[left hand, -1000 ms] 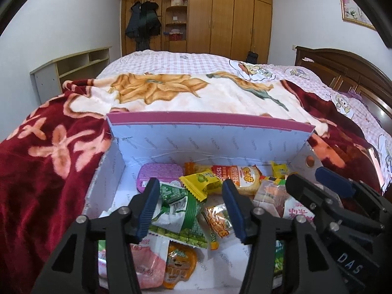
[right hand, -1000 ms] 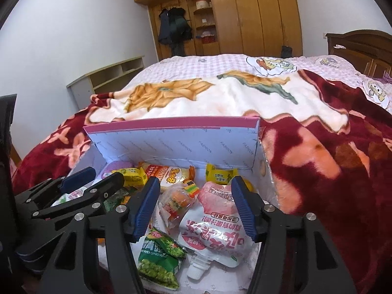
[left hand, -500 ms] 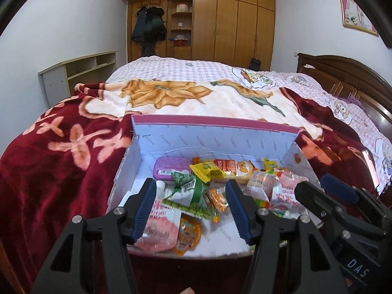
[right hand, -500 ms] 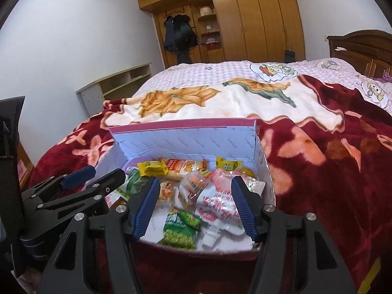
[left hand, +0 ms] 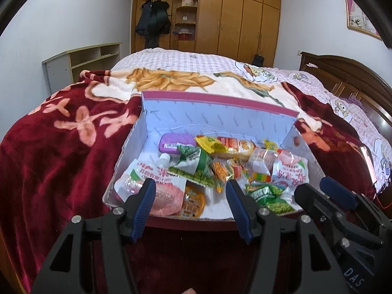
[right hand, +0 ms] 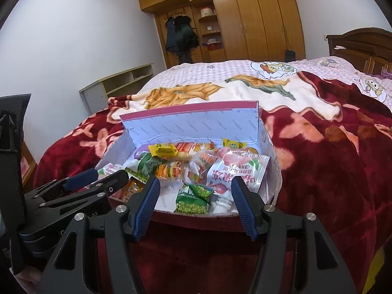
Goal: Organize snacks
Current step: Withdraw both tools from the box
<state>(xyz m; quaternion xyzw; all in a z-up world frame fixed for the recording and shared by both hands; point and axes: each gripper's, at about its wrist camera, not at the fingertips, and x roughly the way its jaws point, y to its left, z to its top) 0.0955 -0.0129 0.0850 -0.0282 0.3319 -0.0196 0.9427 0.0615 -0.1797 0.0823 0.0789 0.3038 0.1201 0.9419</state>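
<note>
We hold the left gripper (left hand: 189, 188) and right gripper (right hand: 194, 186) side by side, jaws parted, gripping nothing, near the box (left hand: 220, 120) on the blanket (left hand: 61, 152). The snacks (left hand: 208, 164) lie inside it.

Open box (left hand: 220, 120) of snacks on a bed

The left tongs (left hand: 191, 191) hang with their blue pads apart and nothing between them, short of the box's near edge; the right tongs (left hand: 316, 191) sit lower right.
</note>
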